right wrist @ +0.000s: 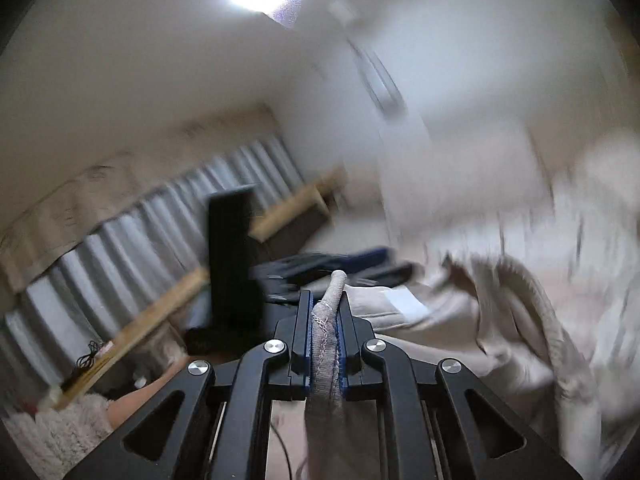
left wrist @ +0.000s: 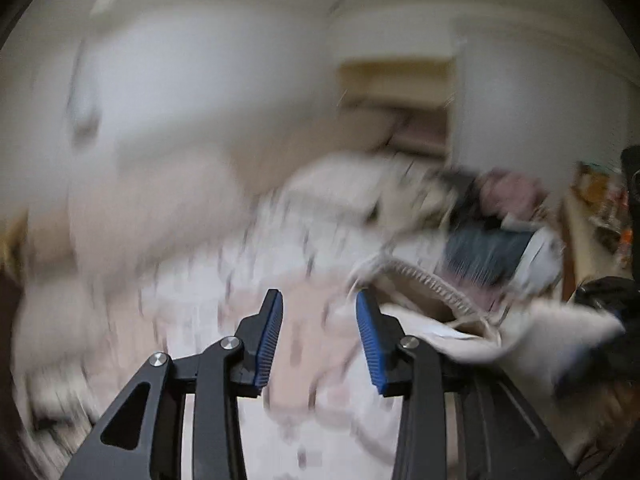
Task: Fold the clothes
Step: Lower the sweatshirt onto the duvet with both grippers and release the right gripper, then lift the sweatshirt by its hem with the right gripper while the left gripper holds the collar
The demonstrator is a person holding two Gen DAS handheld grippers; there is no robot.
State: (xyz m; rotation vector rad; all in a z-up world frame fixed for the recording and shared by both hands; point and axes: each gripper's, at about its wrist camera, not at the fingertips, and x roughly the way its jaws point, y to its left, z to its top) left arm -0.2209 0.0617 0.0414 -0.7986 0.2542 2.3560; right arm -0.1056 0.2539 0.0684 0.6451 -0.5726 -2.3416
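A beige garment (right wrist: 472, 320) with a ribbed hem lies bunched over the patterned bed sheet (left wrist: 224, 280). My right gripper (right wrist: 326, 300) is shut on a grey-beige ribbed edge of this garment (right wrist: 326, 344), which runs back between the blue pads. In the left wrist view the same garment (left wrist: 440, 320) lies just right of my left gripper (left wrist: 319, 300), which is open and empty above the sheet. Both views are blurred by motion.
A pile of other clothes (left wrist: 492, 232) sits at the far right of the bed. Dark clothes (right wrist: 332, 268) lie beyond the right gripper. A black upright object (right wrist: 232, 264), wooden boards (right wrist: 148, 320) and a grey curtain (right wrist: 120, 240) stand left.
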